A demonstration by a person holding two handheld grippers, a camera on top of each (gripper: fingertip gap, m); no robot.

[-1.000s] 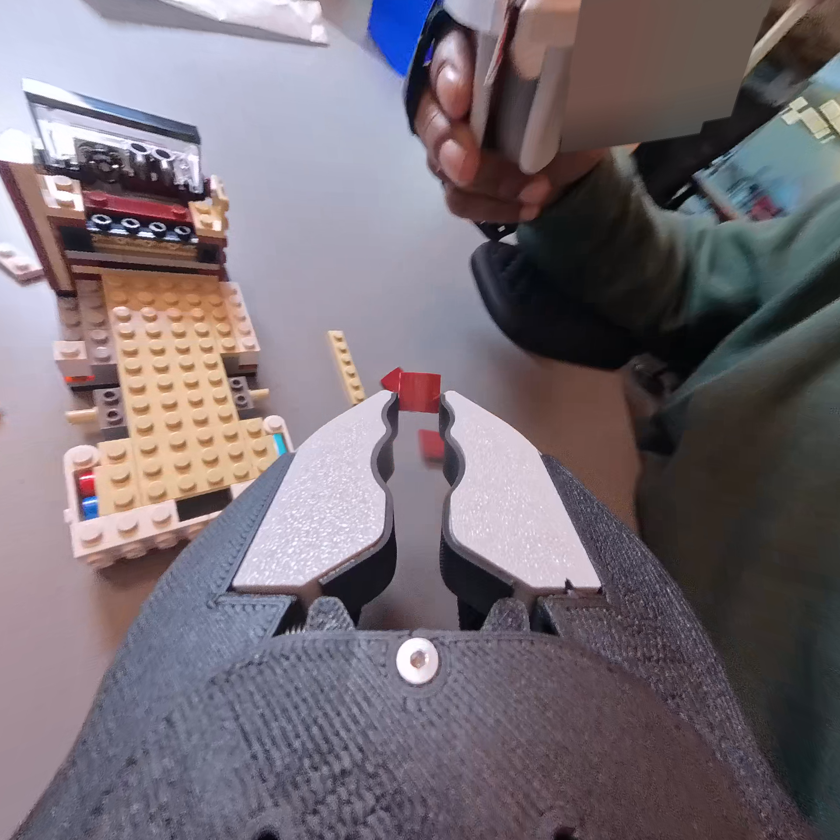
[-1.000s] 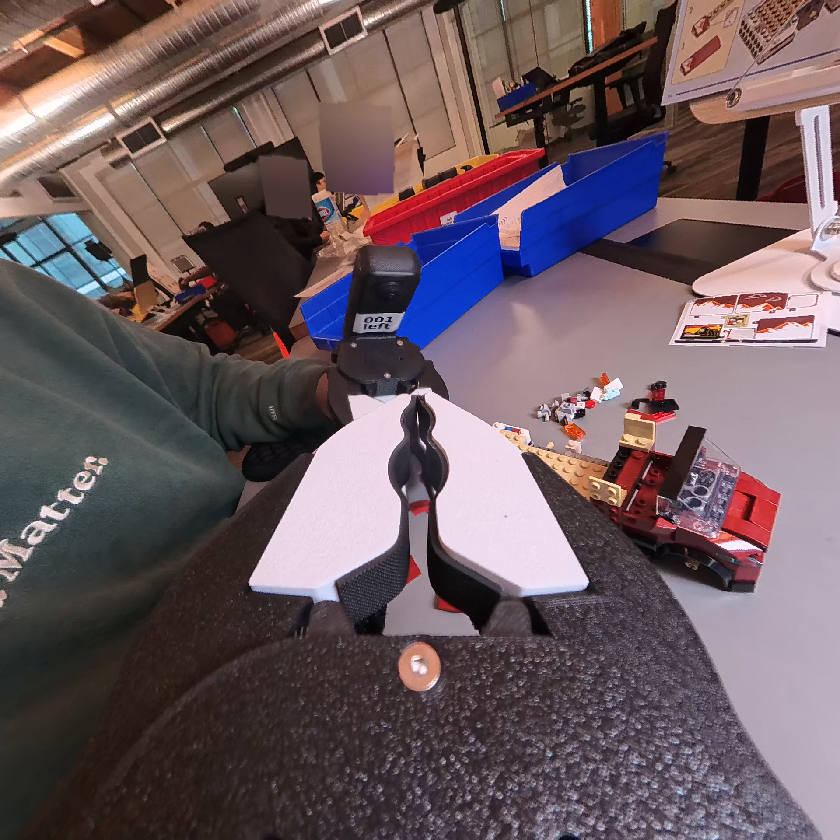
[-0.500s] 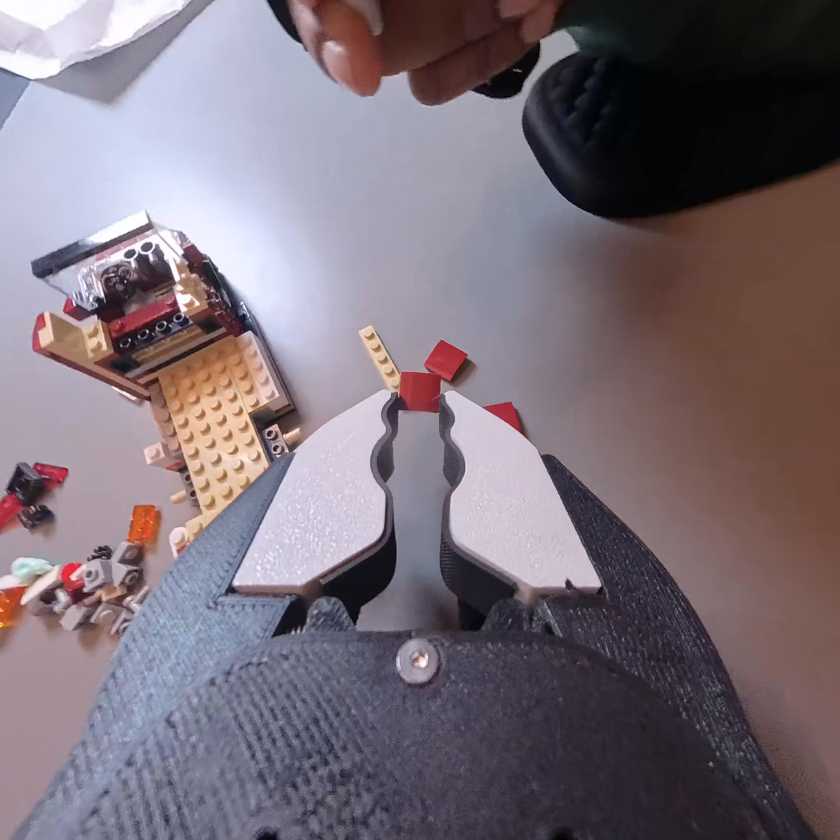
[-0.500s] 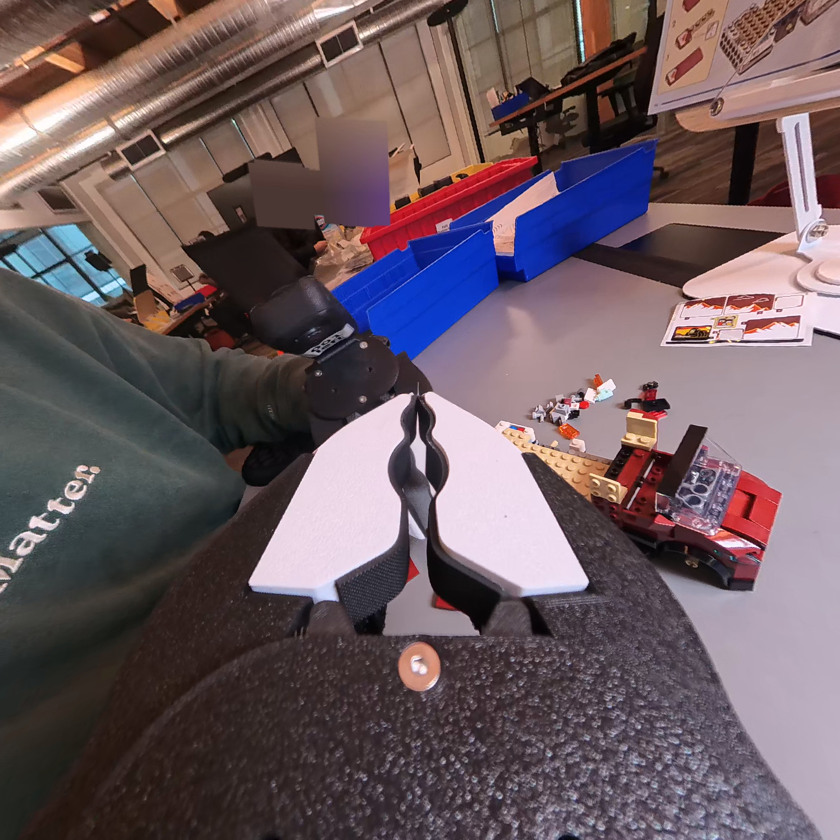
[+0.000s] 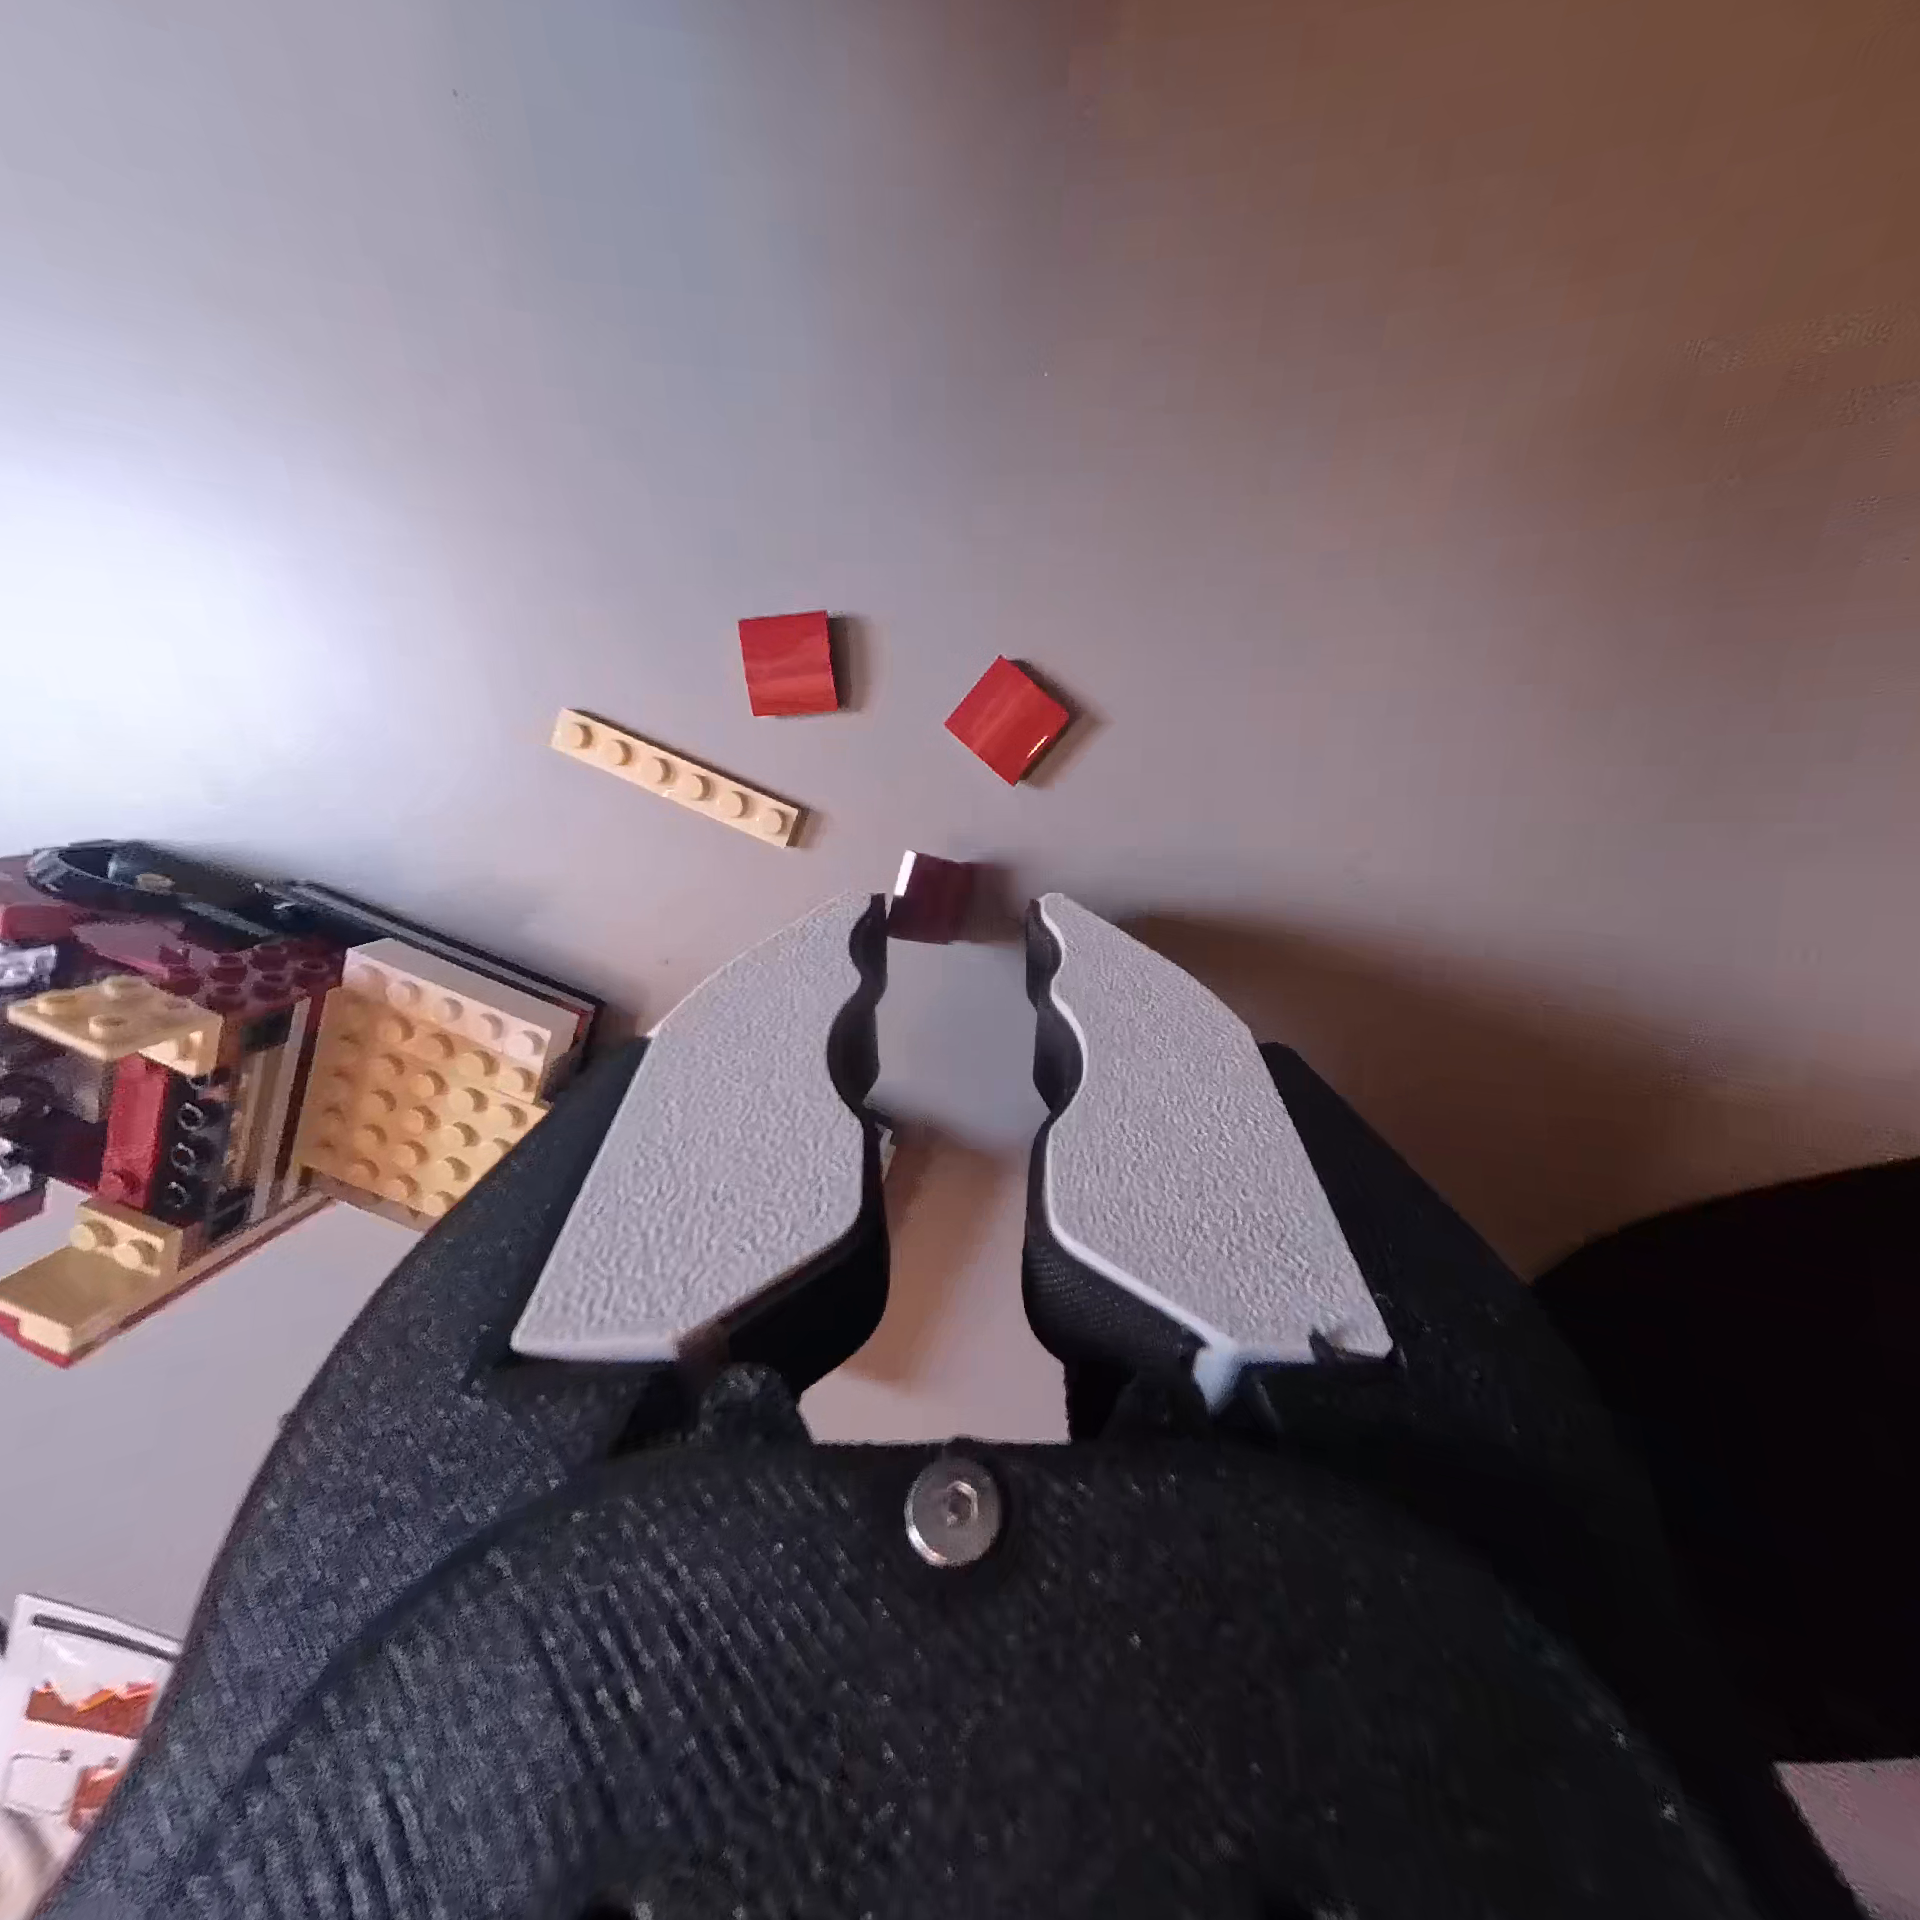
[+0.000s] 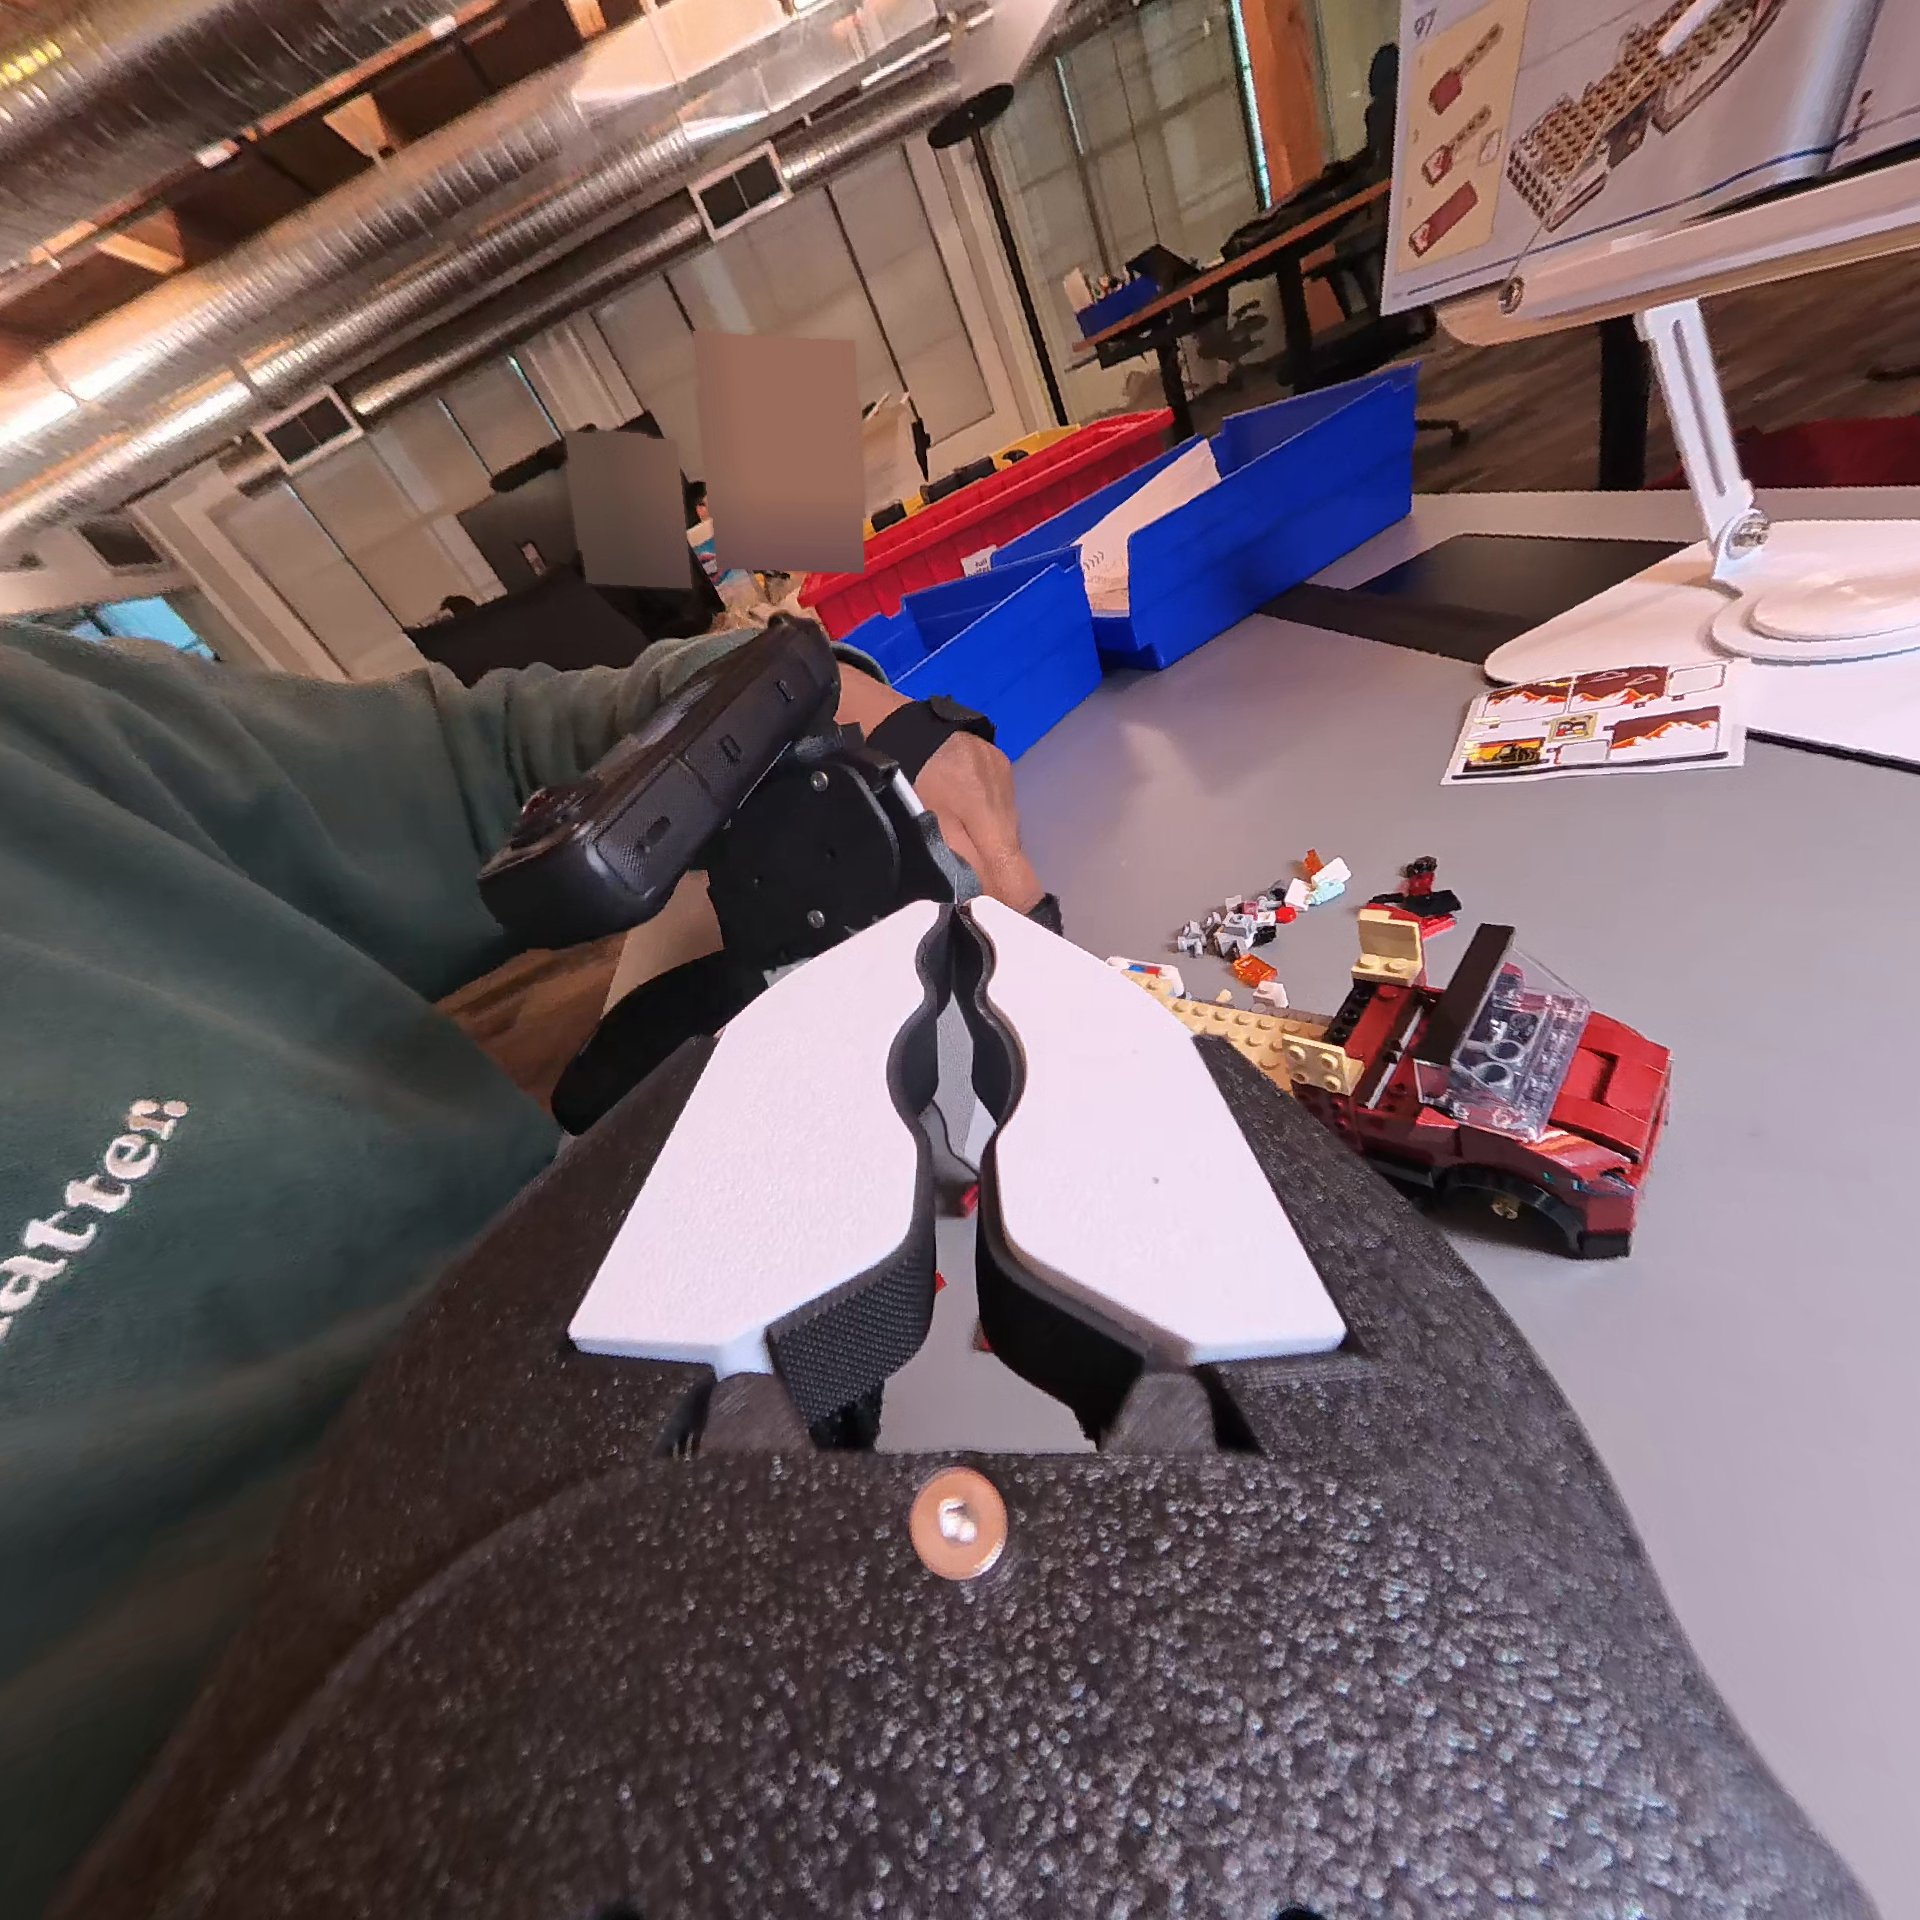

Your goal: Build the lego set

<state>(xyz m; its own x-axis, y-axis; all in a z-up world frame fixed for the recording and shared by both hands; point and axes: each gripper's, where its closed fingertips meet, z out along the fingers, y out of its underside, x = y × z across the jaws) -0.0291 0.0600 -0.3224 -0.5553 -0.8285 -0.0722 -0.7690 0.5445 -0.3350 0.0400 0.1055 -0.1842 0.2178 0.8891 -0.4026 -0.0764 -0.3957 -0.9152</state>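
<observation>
In the left wrist view, the half-built car [image 5: 260, 1081] lies at the left edge of the grey table [image 5: 1039, 364], its tan studded floor turned toward the camera and dark red and black parts behind it. A corner of a printed sheet [image 5: 73, 1704] shows at the bottom left. To the right of the car a long tan strip [image 5: 681, 777] lies flat, with a dark red tile [image 5: 787, 662] just beyond it and a second dark red tile [image 5: 1006, 719] near that, turned at an angle. A third small dark red piece [image 5: 932, 899] sits at the tips of the left gripper [image 5: 956, 920], whose jaws stand apart with a clear gap; the piece is close to the left finger, and whether it is touched cannot be told. In the right wrist view, a green sleeve [image 6: 208, 883] fills the left side, and the person's hand [image 6: 971, 800] holds the other gripper tilted down toward the table. The right gripper [image 6: 961, 914] has its fingertips pressed together with nothing seen between them. Right of it lie a scatter of small loose pieces [image 6: 1262, 914], then the dark red car [image 6: 1475, 1081] with its clear windshield. Behind stand blue bins [image 6: 1195, 561] and a red bin [image 6: 997, 499]; a sticker sheet [image 6: 1600, 717] lies near a white stand [image 6: 1766, 603] carrying the instruction page [image 6: 1621, 114].
</observation>
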